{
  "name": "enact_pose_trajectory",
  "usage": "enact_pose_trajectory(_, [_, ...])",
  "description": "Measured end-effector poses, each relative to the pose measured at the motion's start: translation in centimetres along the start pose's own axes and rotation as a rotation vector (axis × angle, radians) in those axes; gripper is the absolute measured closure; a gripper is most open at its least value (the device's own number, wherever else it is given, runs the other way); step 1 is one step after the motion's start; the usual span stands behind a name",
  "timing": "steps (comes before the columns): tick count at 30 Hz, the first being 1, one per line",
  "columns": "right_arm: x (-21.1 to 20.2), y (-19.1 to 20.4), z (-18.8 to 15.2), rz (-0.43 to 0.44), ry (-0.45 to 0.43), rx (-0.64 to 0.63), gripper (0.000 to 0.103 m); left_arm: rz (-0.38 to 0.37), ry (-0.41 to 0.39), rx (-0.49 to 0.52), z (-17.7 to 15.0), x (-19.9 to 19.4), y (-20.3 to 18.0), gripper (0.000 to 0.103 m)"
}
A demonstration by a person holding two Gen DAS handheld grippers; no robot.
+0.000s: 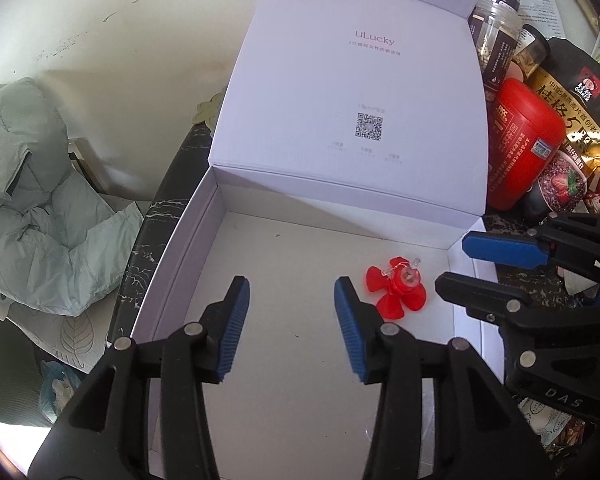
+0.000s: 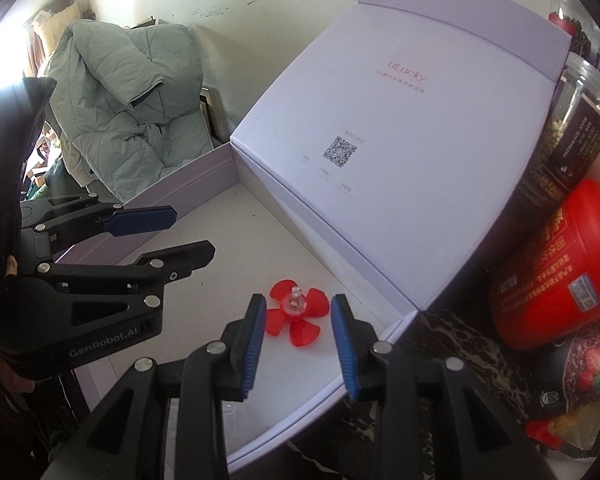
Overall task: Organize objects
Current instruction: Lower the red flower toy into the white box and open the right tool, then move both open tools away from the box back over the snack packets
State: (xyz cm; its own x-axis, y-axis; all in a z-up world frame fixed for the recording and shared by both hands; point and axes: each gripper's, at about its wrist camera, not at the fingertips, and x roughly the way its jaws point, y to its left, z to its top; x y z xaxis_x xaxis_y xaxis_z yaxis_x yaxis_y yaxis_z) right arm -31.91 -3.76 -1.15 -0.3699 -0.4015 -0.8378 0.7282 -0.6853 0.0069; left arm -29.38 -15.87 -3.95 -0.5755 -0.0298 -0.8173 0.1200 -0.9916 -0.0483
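Observation:
A white box [image 1: 180,248] stands open on the dark marble table, its lid [image 1: 352,92] leaning back. A small red propeller-shaped toy with a clear hub [image 1: 398,292] lies on the box floor near the right wall; it also shows in the right wrist view [image 2: 296,316]. My left gripper [image 1: 292,320] is open and empty above the box floor, left of the toy. My right gripper [image 2: 298,340] is open with the toy just ahead between its fingertips, not held. The right gripper shows in the left wrist view [image 1: 456,262] at the box's right wall.
A red canister [image 1: 520,144], clear jars [image 1: 496,28] and snack bags [image 1: 572,120] crowd the table right of the box. A pale green padded jacket [image 1: 32,208] lies on a chair to the left. A wall [image 1: 140,20] stands behind.

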Motion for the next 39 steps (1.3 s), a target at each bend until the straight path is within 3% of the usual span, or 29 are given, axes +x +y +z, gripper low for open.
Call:
enact_pose_trajectory(8, [-3.3, 0.6, -0.4, -0.033, -0.032, 0.015, 0.067, -0.001, -0.025, 0.009, -0.3, -2.6, -1.0, 0.06])
enact_pose_trajectory(21, [-10.6, 3.1, -1.2, -0.075, -0.128, 0.011, 0.051, 0.017, -0.125, 0.025, -1.7, -10.8, -1.4, 0.051])
enact_pose_trajectory(39, [-19.0, 4.6, -5.8, -0.164, -0.206, 0.042, 0.041, 0.02, -0.211, 0.051, -4.8, -18.7, -4.3, 0.04])
